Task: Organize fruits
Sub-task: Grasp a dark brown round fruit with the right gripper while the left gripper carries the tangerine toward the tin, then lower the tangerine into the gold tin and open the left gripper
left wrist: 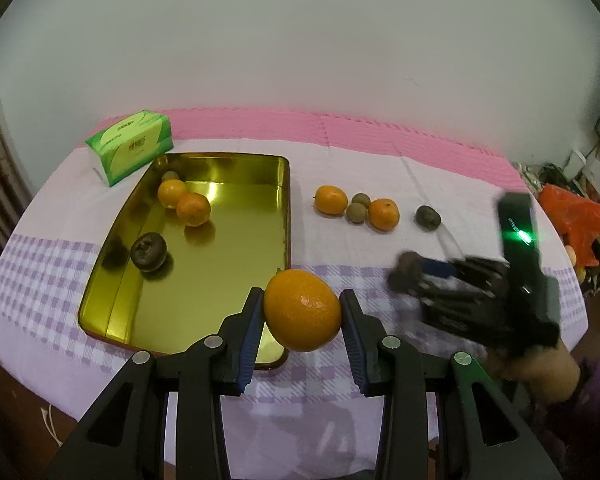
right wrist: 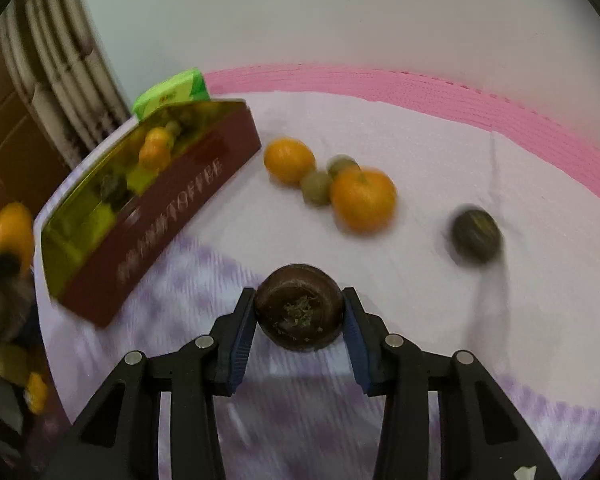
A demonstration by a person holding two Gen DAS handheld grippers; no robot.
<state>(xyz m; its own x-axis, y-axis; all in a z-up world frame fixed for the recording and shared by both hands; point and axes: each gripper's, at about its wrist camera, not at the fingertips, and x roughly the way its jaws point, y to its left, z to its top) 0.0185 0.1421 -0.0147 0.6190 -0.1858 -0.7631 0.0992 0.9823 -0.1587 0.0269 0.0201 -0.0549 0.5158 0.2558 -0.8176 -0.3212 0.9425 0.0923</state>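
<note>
Orange (left wrist: pixel 302 310) sits clamped in the left gripper (left wrist: pixel 302 312) over the gold tin's (left wrist: pixel 204 272) near corner, so letting go here could drop it on the rim and roll it off. From the right wrist, the right gripper (right wrist: pixel 299 312) pinches a dark brown fruit (right wrist: pixel 299 312) above the cloth (right wrist: pixel 420 240); its smooth round skin could slip

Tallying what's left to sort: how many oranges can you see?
5. Two in the tin, two loose on the cloth, one held in the left gripper. None seems hidden.
</note>
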